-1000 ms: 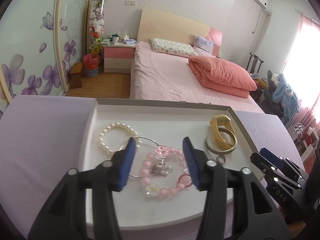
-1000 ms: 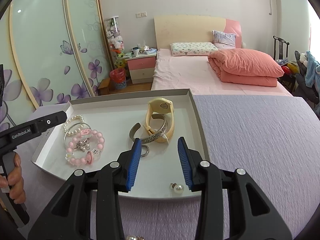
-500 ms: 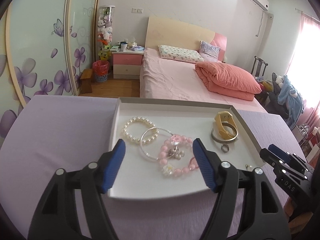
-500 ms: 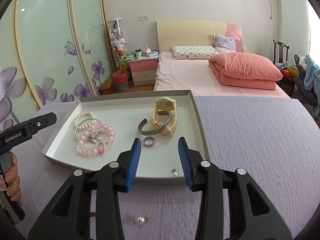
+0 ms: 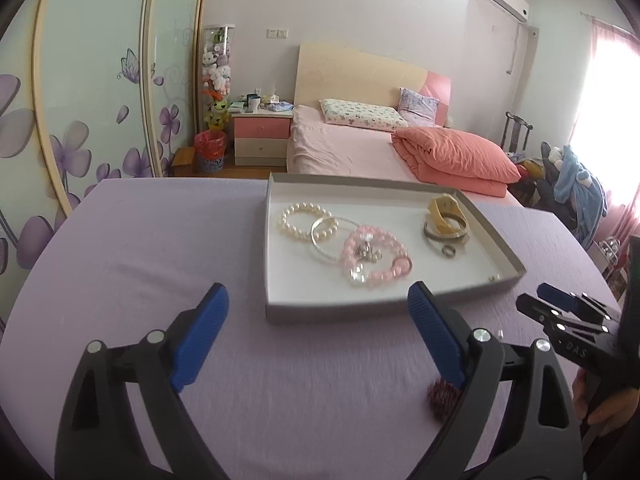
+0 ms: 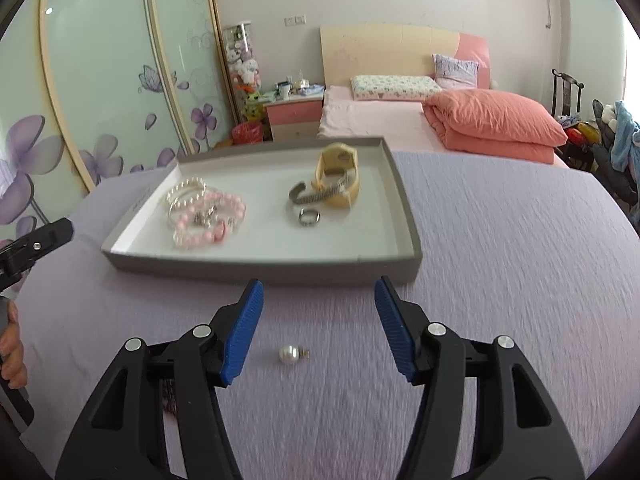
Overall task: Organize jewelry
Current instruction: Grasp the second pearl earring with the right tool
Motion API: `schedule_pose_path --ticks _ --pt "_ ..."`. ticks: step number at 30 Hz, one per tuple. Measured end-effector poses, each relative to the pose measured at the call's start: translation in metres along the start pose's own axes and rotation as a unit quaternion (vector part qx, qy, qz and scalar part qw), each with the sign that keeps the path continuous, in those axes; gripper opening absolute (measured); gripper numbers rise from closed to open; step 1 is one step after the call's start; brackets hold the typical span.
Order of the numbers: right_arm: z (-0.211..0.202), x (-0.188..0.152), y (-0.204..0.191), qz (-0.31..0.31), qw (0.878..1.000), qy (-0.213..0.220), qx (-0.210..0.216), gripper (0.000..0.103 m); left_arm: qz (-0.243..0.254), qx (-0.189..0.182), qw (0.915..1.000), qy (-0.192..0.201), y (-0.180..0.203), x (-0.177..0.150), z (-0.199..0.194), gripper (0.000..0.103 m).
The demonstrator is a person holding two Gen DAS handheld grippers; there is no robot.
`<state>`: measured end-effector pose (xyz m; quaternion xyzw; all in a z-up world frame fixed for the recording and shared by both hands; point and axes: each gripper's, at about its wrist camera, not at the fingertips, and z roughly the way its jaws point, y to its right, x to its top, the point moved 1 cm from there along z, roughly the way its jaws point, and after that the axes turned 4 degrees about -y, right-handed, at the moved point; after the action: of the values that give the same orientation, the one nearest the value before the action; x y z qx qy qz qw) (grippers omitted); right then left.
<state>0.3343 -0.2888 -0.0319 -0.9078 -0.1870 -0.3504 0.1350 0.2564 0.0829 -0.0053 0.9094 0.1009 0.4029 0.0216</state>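
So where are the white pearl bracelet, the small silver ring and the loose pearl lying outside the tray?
white pearl bracelet (image 5: 285, 220): left wrist view, its left-hand beads.
small silver ring (image 6: 309, 216): right wrist view, its front band.
loose pearl (image 6: 289, 355): right wrist view, the round bead.

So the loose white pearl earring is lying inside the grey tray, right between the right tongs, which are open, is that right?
Not quite. The loose white pearl earring lies on the lilac tablecloth, outside the grey tray and nearer than its front wall. The right wrist view shows it. The rest holds: it sits between the right tongs, which are open and have just been opening.
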Motion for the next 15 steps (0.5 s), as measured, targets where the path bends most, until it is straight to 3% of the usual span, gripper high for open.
schedule_pose_path --ticks 10,15 --pt "0.010 -0.030 -0.012 -0.022 0.998 -0.051 0.012 0.058 0.021 -0.016 0.9996 -0.014 0.007 -0.049 -0.017 0.097" --pt "0.016 -0.032 -0.021 -0.033 0.997 -0.066 0.009 0.045 0.026 -0.024 0.9993 -0.015 0.013 -0.056 -0.021 0.098"
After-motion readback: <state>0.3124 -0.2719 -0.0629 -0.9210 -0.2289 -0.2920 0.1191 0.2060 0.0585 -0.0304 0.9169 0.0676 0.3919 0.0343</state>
